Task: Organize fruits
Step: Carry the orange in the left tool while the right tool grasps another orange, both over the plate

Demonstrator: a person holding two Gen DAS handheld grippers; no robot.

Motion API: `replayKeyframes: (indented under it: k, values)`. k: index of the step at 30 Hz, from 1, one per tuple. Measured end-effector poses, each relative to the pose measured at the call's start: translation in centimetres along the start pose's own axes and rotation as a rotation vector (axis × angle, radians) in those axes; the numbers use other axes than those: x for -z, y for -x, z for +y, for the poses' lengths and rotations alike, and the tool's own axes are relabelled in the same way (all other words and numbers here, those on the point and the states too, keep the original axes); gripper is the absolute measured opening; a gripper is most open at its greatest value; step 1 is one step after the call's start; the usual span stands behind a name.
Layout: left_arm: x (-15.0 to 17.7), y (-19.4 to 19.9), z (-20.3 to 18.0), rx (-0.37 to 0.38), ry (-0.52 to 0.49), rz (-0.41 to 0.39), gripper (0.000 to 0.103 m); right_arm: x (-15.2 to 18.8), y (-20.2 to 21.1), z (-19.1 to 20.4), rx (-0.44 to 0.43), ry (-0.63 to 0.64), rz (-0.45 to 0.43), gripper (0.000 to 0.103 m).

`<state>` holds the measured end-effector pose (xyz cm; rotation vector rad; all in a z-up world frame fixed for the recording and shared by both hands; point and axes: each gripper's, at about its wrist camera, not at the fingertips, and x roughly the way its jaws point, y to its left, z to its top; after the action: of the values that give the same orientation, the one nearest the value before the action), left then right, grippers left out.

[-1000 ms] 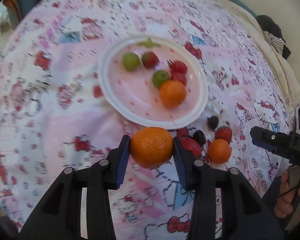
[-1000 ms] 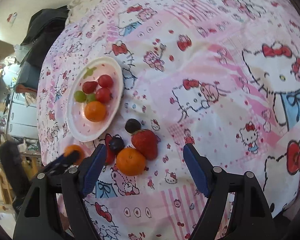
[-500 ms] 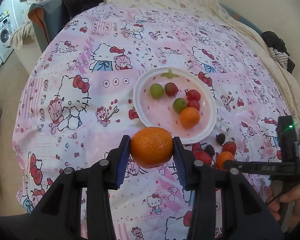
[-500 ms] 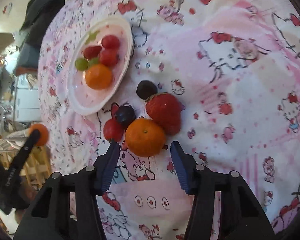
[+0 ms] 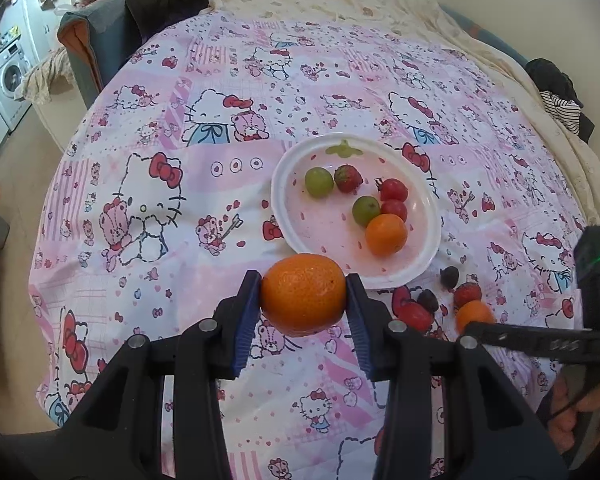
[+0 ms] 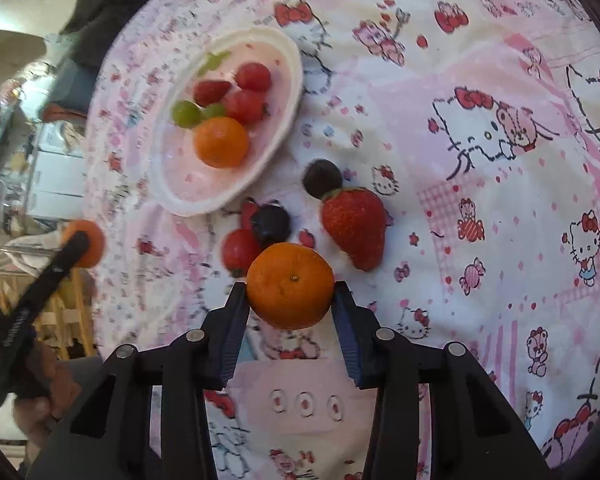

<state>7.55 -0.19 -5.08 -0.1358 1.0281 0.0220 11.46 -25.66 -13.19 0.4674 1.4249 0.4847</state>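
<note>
Since the earlier frame, right tool (image 6: 290, 300) has narrowed around the loose tangerine (image 6: 290, 285) on the bed; left tool (image 5: 303, 300) grips another orange (image 5: 303, 294), with plate (image 5: 288, 236) just ahead, nearer the left.

Pink cartoon-print bedspread (image 5: 228, 184), washing machine (image 5: 4, 80), dark armchair (image 5: 112, 36), beige floor (image 5: 24, 160)

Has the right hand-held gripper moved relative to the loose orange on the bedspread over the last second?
Yes. The right hand-held gripper advanced toward the orange beside the strawberry and narrowed; its fingers now flank the fruit.
</note>
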Motion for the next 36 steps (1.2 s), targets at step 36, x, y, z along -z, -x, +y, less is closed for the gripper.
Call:
replayKeyframes:
  k: [36]
  values:
    - [-7.6,-3.1,1.1,-0.025,0.002,-0.076,0.037,-11.0,2.2,3.8,0.026,0.163,-0.234,0.044]
